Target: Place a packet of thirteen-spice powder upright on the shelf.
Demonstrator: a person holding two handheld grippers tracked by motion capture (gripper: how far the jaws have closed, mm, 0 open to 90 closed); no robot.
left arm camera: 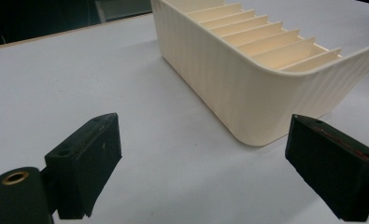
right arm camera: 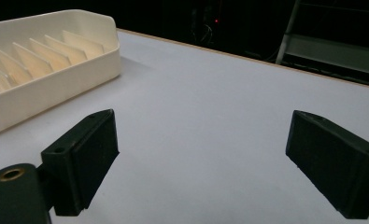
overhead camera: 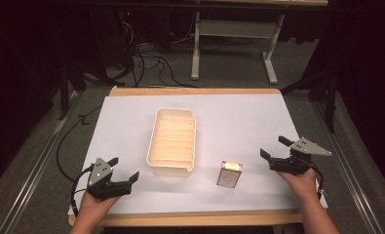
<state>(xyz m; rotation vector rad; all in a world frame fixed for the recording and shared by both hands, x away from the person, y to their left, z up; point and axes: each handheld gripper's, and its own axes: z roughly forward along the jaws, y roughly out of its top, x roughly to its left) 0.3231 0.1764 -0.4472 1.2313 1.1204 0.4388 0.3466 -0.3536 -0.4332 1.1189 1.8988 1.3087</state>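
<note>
A: Small box point(overhead camera: 229, 174) lies flat on the white tabletop point(overhead camera: 239, 122), between the slotted cream tray point(overhead camera: 173, 141) and the right tongs point(overhead camera: 277, 148). Those tongs stand apart, empty.

B: Left tongs point(overhead camera: 125, 169)?

A: Apart too, nothing between, near the tray's corner.

B: Handling?

A: Box looks light and stiff, probably card; glossy top may slip. I'd pinch across the long sides.

Table point(overhead camera: 239, 117): open white surface around both tongs. Obstacles: cream slotted tray point(overhead camera: 172, 141) at centre; small box point(overhead camera: 230, 174) just right of it, near the front edge.
</note>
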